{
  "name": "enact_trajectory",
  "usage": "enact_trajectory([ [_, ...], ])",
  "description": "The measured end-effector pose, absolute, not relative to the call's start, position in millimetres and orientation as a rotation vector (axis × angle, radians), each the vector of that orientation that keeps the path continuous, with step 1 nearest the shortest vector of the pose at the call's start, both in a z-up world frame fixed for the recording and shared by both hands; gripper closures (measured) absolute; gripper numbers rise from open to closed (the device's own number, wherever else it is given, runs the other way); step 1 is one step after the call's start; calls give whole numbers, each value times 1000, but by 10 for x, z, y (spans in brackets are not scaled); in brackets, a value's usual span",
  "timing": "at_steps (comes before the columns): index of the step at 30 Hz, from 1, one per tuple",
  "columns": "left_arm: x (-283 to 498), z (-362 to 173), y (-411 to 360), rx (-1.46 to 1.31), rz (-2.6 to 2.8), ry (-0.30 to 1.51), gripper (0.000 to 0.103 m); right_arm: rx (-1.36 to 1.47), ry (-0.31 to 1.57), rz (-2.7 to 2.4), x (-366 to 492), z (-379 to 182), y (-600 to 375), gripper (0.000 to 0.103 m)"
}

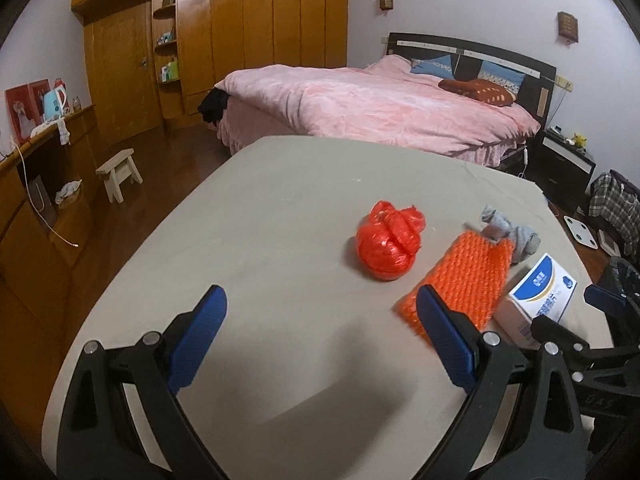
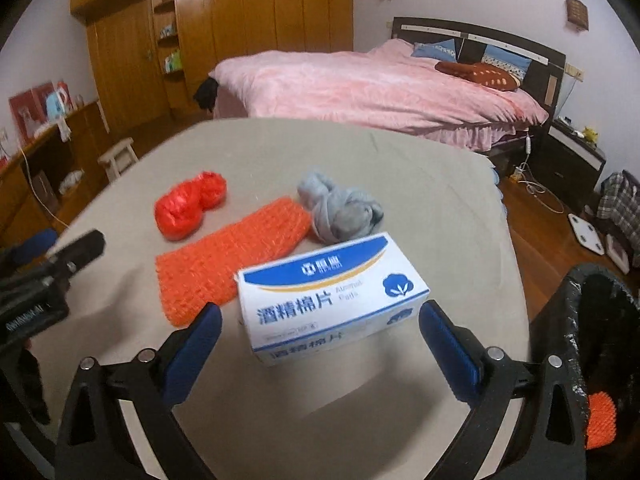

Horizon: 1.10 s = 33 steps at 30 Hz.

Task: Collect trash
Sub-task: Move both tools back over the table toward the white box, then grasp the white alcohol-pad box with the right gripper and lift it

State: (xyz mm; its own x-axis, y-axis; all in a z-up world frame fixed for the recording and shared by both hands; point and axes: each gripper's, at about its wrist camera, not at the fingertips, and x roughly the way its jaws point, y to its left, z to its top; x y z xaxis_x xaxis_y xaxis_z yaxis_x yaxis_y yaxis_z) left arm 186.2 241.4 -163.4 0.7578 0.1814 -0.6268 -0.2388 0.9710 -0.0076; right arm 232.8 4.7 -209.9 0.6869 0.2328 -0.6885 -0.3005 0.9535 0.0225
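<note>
1. Four pieces of trash lie together on the beige cloth-covered counter (image 2: pixel 440 184): a knotted red plastic bag (image 2: pixel 188 206), a flat orange bubble-wrap sheet (image 2: pixel 224 264), a crumpled grey rag (image 2: pixel 344 212), and a white and blue box of alcohol cotton pads (image 2: pixel 332 296).
2. A bin lined with a black bag (image 2: pixel 600 320) stands off the counter's right edge. An orange textured scrap (image 2: pixel 599 420) shows inside it, so the collecting looks begun. The four counter items appear left to do.
3. The right gripper (image 2: pixel 320 340) hovers low over the counter, aimed at the box. Its jaws are spread wide and hold nothing. The box sits just ahead of the blue pads, roughly centred between them, not touching either.
4. The left gripper (image 1: pixel 322 330) hangs above bare counter to the left, also with jaws spread wide and empty. The red bag lies ahead of it, and the bubble wrap is near its right pad.
5. Both grippers sit side by side, tilted slightly down towards the counter.
6. A bed with a pink quilt (image 1: pixel 380 108) stands beyond.
</note>
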Motion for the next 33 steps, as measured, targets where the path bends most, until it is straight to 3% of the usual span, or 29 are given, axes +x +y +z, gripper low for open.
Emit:
enact_trajectory([
  [17,1893,-1732,2370,-102,215,694,10,-179,841,151,2395,-2193,-404,6],
  [33,1903,-1726,2413,-115,216,682,10,44,878,113,2774,-2181,-255,6],
])
